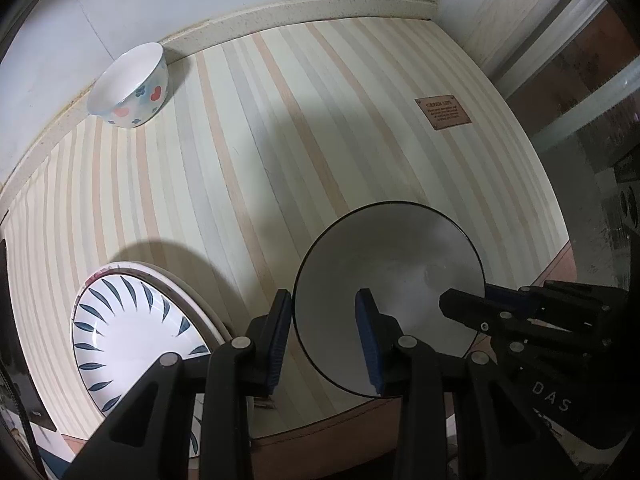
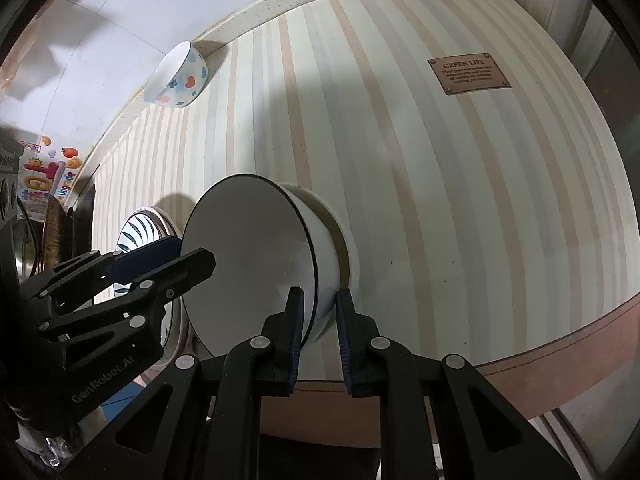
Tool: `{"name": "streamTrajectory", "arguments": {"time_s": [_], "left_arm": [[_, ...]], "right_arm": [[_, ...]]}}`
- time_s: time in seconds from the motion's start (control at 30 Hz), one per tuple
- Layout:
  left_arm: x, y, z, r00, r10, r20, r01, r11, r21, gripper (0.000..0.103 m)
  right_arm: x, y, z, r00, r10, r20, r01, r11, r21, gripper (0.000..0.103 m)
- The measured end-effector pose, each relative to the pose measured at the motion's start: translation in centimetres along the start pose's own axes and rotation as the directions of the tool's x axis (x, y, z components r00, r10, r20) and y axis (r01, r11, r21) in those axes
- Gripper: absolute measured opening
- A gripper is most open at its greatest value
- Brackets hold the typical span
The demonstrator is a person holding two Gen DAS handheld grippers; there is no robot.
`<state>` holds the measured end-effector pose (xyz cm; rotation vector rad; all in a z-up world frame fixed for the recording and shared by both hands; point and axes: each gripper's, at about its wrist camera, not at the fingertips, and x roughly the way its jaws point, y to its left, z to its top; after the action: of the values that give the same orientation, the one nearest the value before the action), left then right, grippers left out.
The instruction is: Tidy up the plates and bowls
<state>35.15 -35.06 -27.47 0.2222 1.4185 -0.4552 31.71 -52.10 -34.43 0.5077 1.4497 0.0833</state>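
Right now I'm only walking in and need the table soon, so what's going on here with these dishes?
A person is sorting dishes with two hand-held tongs. Both straddle the rim of the black-rimmed white bowl near the table's front edge: the left tongs on its left rim, the right tongs on the opposite side. Neither pair looks fully closed on it. A leaf-patterned plate lies to its left on another plate, and a heart-patterned bowl sits by the wall on the striped table.
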Motion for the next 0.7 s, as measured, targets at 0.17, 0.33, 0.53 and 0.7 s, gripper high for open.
{"name": "streamTrajectory", "arguments": {"time_s": [0.17, 0.33, 0.53, 0.7], "left_arm": [[0.3, 0.1, 0.0, 1.0, -0.02, -0.013, 0.02, 1.0, -0.001, 0.03], [-0.8, 1.1, 0.2, 0.999, -0.045, -0.005, 0.045, 0.999, -0.011, 0.03], [-4.8, 7.6, 3.0, 0.996, -0.036, 0.087, 0.047, 0.991, -0.124, 0.033], [-4.0, 17.2, 8.3, 0.995, 0.035, 0.092, -0.003, 0.945, -0.326, 0.035]], "right_arm": [[0.3, 0.1, 0.4, 1.0, -0.017, -0.011, 0.017, 1.0, -0.008, 0.02], [0.6, -0.1, 0.7, 0.999, -0.009, -0.05, 0.009, 1.0, -0.002, 0.02], [-3.5, 0.3, 3.3, 1.0, -0.015, -0.013, 0.015, 1.0, -0.018, 0.022], [-4.0, 3.7, 11.1, 0.995, 0.08, 0.053, -0.076, 0.995, -0.07, 0.046]]}}
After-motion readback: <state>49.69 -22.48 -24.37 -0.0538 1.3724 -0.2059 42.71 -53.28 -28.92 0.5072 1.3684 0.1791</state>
